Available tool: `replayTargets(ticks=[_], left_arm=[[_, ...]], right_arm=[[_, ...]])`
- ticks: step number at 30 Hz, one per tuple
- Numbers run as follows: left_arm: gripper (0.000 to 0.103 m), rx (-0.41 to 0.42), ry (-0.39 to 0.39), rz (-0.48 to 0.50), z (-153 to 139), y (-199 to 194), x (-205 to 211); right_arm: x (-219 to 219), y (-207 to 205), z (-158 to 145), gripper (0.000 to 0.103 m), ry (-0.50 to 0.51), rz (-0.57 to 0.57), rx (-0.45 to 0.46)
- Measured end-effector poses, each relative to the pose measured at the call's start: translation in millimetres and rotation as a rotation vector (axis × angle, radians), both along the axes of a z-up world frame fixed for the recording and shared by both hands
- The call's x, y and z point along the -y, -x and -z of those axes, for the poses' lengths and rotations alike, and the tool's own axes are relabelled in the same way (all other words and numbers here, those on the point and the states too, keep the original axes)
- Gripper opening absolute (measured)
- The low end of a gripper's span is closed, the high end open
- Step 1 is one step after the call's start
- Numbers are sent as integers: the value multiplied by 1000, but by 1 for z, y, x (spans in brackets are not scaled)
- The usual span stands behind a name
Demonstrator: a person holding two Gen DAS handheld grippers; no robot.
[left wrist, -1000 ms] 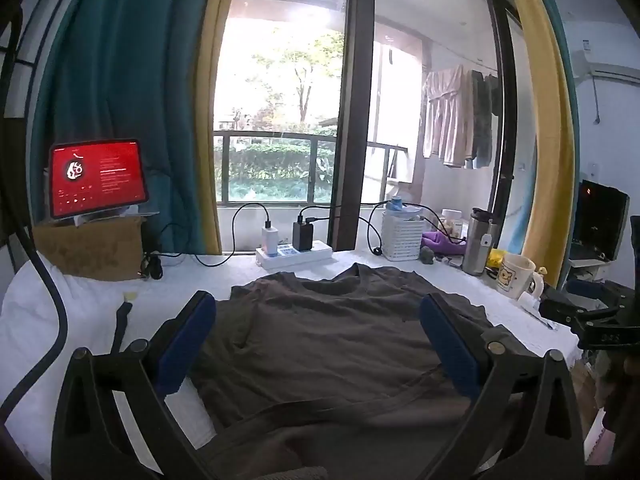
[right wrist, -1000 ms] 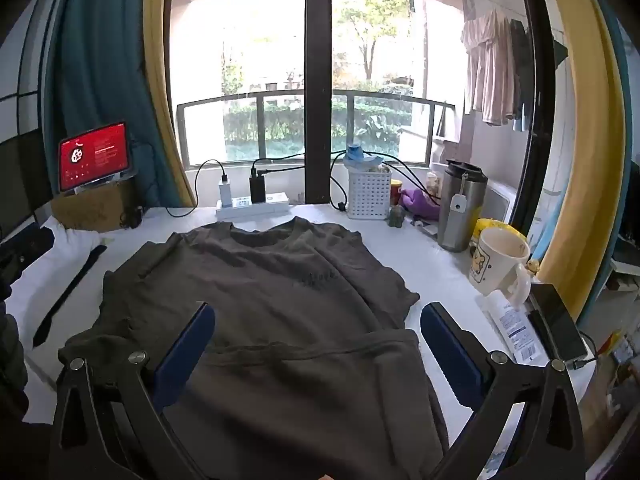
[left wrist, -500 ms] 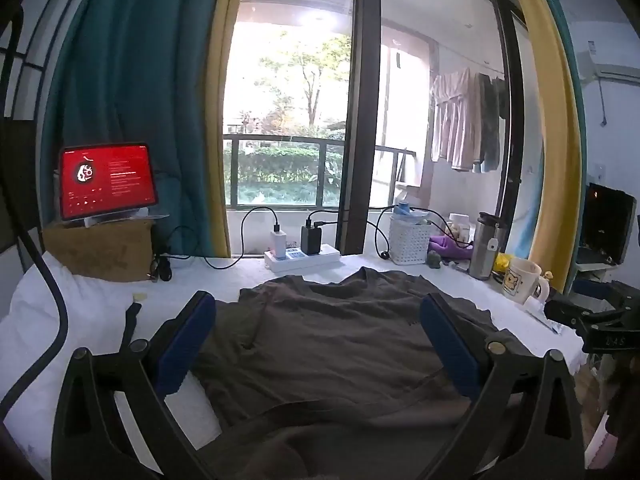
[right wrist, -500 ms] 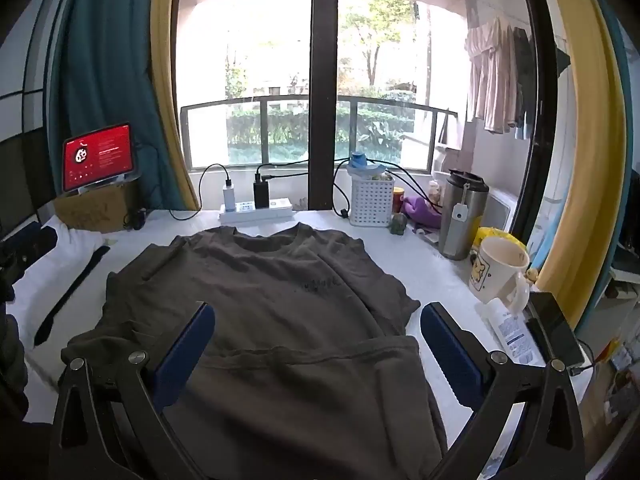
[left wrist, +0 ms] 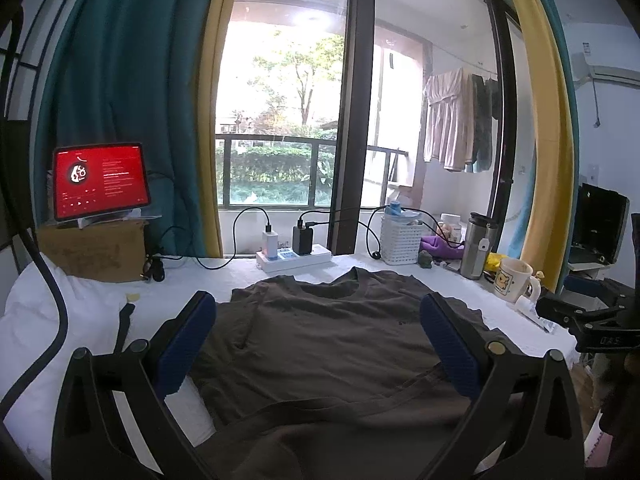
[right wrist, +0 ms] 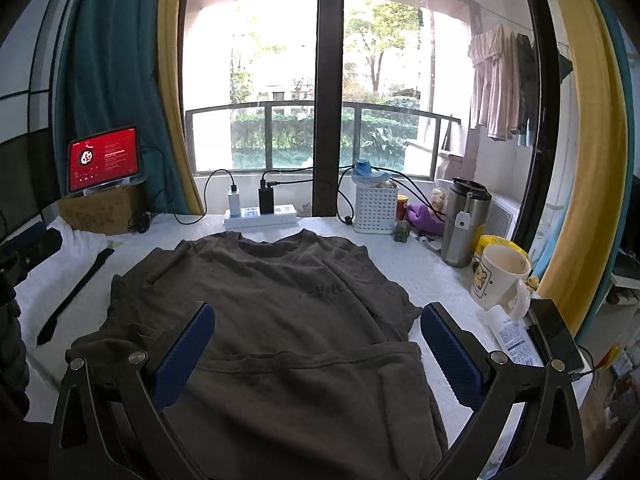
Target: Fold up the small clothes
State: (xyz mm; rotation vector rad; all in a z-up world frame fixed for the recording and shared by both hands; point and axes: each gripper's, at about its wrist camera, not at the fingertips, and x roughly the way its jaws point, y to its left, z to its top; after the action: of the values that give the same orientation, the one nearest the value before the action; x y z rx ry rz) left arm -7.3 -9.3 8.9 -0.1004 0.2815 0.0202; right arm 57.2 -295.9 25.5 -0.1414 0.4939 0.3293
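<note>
A dark brown T-shirt (left wrist: pixel 320 336) lies on the white table, collar toward the window, its bottom part folded up over the body; it also shows in the right wrist view (right wrist: pixel 288 312). My left gripper (left wrist: pixel 318 344) is open and empty, above the shirt's near left side. My right gripper (right wrist: pixel 318 346) is open and empty, above the shirt's near right part, over the folded hem edge (right wrist: pixel 312 362). The right gripper's body shows at the right edge of the left wrist view (left wrist: pixel 592 320).
At the back stand a power strip with chargers (right wrist: pixel 260 212), a white basket (right wrist: pixel 376 208), a steel flask (right wrist: pixel 464 224), a mug (right wrist: pixel 500 280) and a tube (right wrist: pixel 508 332). A red-screen tablet (left wrist: pixel 100 180) sits on a cardboard box. A black strap (right wrist: pixel 76 292) lies at left.
Both grippers have tilted or drawn back a little, so the table and shirt sit lower in both views. The shirt has not moved and both grippers stay open.
</note>
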Motion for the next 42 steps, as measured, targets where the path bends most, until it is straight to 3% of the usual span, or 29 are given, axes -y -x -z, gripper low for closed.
replayTargets(ticks=[42], left_arm=[[101,-7,-2,-1,1,-4,3]], right_arm=[[1,-3,-4,103,-5,31,2]])
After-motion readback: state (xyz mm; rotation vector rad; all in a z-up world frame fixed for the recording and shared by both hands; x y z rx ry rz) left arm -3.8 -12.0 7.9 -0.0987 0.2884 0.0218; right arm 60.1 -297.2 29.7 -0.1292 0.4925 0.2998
